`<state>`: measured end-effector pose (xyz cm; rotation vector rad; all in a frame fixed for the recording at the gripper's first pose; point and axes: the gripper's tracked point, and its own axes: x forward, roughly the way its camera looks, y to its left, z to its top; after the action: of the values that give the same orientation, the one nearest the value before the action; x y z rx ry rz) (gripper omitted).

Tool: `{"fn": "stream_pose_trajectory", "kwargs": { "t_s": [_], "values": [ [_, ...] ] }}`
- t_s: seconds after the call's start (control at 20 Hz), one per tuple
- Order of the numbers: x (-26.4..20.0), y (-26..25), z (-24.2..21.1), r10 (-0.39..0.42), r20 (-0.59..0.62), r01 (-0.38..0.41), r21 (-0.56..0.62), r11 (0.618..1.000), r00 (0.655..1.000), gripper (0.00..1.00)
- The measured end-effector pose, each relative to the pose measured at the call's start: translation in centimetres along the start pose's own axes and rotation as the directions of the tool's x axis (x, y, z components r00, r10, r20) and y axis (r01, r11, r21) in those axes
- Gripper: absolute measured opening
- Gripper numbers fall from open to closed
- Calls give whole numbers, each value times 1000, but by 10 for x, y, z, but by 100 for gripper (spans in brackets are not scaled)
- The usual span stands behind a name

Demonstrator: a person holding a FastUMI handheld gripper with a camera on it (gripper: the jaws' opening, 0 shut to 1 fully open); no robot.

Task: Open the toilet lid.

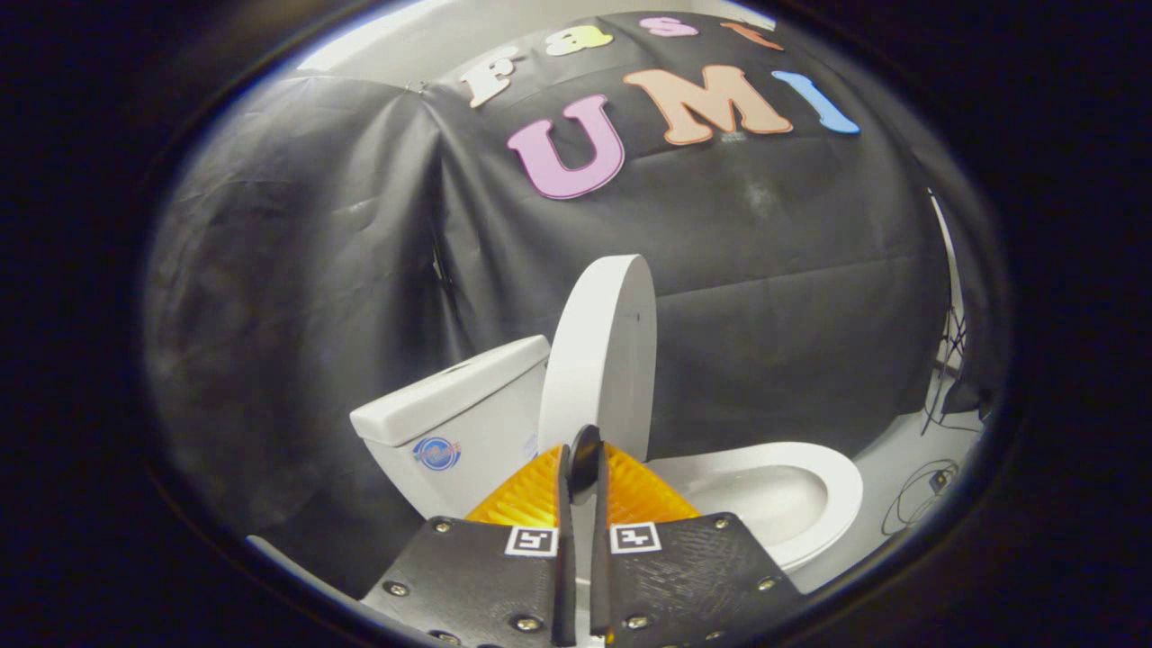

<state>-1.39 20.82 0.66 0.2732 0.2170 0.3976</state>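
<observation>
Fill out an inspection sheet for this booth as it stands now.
Surface: pale floor around the toilet.
Job's things: toilet lid raised upright beside the tank; bowl uncovered.
Clutter: nothing seen.
Claw: claw with fingers nearly together, tips at the lid's lower edge; grip on it cannot be told.
Cables: loose cable coiled on the floor beyond the bowl.
Surroundings: black cloth wall behind the toilet.

The lid [601, 355] stands upright against the tank [459, 423], leaving the bowl [774, 490] open. The gripper [580, 459] has its fingers nearly closed, tips touching the lid's lower edge.
</observation>
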Motion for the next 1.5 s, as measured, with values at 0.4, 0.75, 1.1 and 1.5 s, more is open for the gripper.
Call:
{"fn": "stream_pose_trajectory", "kwargs": {
  "t_s": [0.4, 0.75, 1.1, 1.5],
  "values": [
    [15, 32, -1, 62, 33, -62, -16, 998, 998, 7],
    [25, 53, -3, 99, 43, -98, -28, 995, 994, 7],
    [28, 64, -6, 123, 40, -121, -36, 992, 992, 7],
    [36, 85, -12, 155, 43, -152, -72, 986, 987, 7]
  ]
}}
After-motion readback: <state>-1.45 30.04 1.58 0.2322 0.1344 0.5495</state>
